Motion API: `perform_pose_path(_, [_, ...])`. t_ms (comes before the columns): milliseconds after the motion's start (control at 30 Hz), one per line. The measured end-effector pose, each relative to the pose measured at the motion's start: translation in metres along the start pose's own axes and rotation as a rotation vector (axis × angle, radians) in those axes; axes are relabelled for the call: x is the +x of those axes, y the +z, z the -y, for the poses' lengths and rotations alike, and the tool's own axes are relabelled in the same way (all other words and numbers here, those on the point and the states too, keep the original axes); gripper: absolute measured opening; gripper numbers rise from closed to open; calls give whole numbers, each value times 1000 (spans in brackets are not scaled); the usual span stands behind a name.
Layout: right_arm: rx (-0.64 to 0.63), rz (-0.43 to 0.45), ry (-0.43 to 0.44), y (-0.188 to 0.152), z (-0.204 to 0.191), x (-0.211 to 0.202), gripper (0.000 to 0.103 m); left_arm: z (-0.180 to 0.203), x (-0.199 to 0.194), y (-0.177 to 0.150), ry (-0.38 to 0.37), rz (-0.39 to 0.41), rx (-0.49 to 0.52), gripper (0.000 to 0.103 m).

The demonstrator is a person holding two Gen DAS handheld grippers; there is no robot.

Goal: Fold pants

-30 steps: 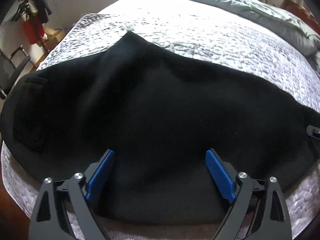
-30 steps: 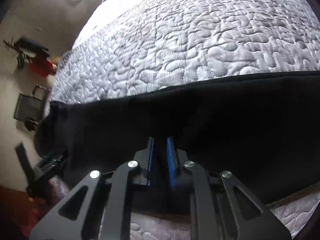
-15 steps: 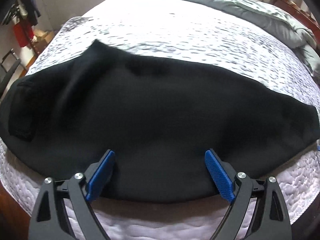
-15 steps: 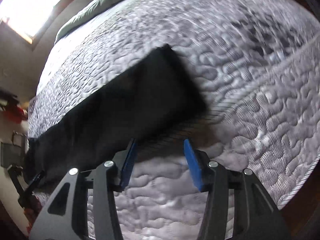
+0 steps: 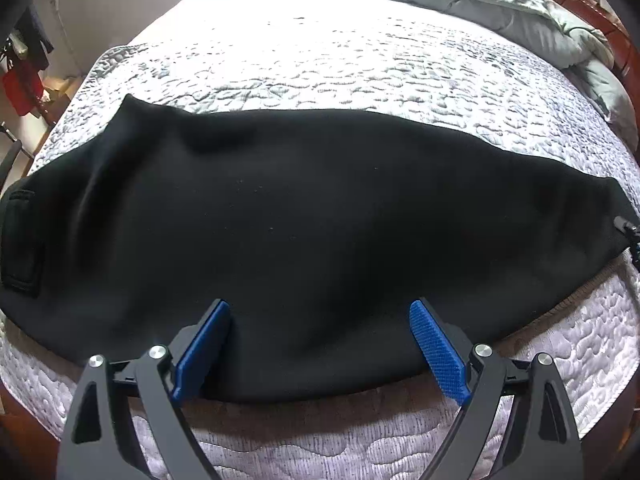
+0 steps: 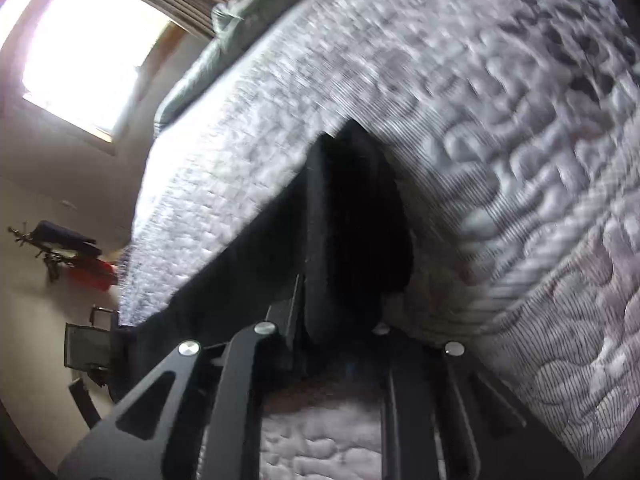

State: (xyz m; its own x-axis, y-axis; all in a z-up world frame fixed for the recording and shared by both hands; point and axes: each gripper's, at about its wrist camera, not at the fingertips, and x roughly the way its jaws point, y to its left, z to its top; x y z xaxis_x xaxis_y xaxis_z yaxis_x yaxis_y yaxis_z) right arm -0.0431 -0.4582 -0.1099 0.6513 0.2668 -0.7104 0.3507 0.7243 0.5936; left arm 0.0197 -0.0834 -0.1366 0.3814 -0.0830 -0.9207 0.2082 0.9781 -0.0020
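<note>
Black pants (image 5: 312, 232), lengthwise on quilted bed (image 5: 360, 60); right gripper (image 6: 340, 320), jaws just closing, pinches hem end for folding over; left gripper (image 5: 320, 344) spread wide, empty, above near edge.

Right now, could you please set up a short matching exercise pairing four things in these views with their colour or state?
Things:
1. pants
2. left gripper
3. right gripper
4. comforter

States:
A. bunched at the far end of the bed, grey-green
B. jaws have just closed, pinching the leg end of the dark cloth
C. black, spread lengthwise across the quilted bedspread
D. jaws wide apart over the near edge of the cloth, gripping nothing

Pairs: 1-C, 2-D, 3-B, 4-A
</note>
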Motion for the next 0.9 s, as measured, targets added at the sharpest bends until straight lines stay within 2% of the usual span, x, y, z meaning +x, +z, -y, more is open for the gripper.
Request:
perform_pose_path(167, [6,86,117,8,-17,-43,10,-1,-3,4,14,4,-7,92])
perform_pose_path(267, [7,149,162,16,-17,-84,10,1,-14,5,27,43,9,92])
perform_pose_path(333, [35,169,121,20,-9,-102,10,1,-16,4,31,56,17,92])
perform_pose_path(400, [74,143,54,27,7,-104,10,-1,-7,2,40,29,9,92])
perform_pose_path(467, [120,68,-68,30,29,-85,10,-3,8,1,48,-24,-2,93])
perform_pose_path(567, [172,-17,-174,27,54,-50,10,-3,15,-2,60,-2,-1,96])
perform_pose_path(700, [180,14,-171,25,54,-51,10,-6,6,-1,43,0,-10,95])
perform_pose_path(900, [154,-8,-224,21,52,-42,12,-12,16,-4,45,5,-7,97])
